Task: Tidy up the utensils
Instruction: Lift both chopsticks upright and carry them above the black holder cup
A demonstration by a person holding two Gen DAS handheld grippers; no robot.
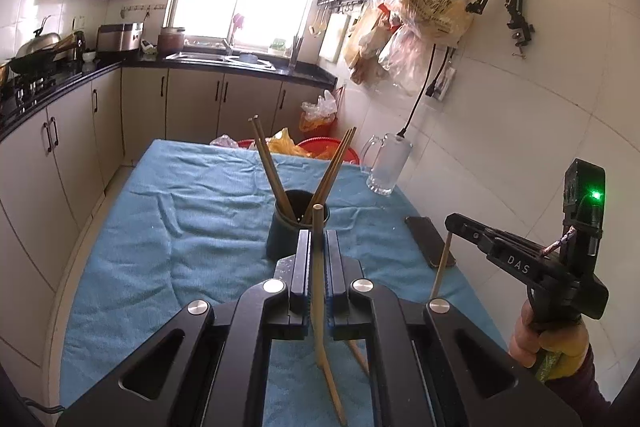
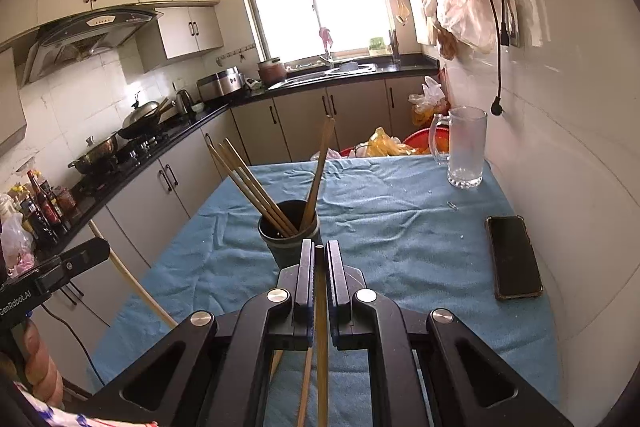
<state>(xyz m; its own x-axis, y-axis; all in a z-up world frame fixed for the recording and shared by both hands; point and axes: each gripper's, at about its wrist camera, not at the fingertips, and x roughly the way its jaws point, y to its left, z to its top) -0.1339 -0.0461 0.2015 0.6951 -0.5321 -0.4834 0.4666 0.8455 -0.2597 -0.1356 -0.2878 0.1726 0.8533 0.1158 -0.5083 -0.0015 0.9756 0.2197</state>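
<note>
From the left wrist camera, the left gripper [image 1: 318, 243] has its jaws clenched on a single chopstick [image 1: 317, 267], whose tip stands up just above the jaw ends while its lower part hangs below them. Just beyond the jaws a dark cup [image 1: 298, 227] stands on the blue cloth [image 1: 192, 211] covering the surface, with several chopsticks leaning out to either side of it. A glass mug [image 1: 388, 163] stands at the far right edge, a phone [image 1: 430, 241] lies nearer. The right gripper [image 1: 452, 223] shows at the right, a chopstick hanging from it.

From the right wrist camera, the right gripper [image 2: 319, 259] has its jaws clamped on another chopstick [image 2: 321, 327], aimed at the same cup [image 2: 289, 235]. The mug [image 2: 466, 147] and the phone [image 2: 514, 257] sit to the right.
</note>
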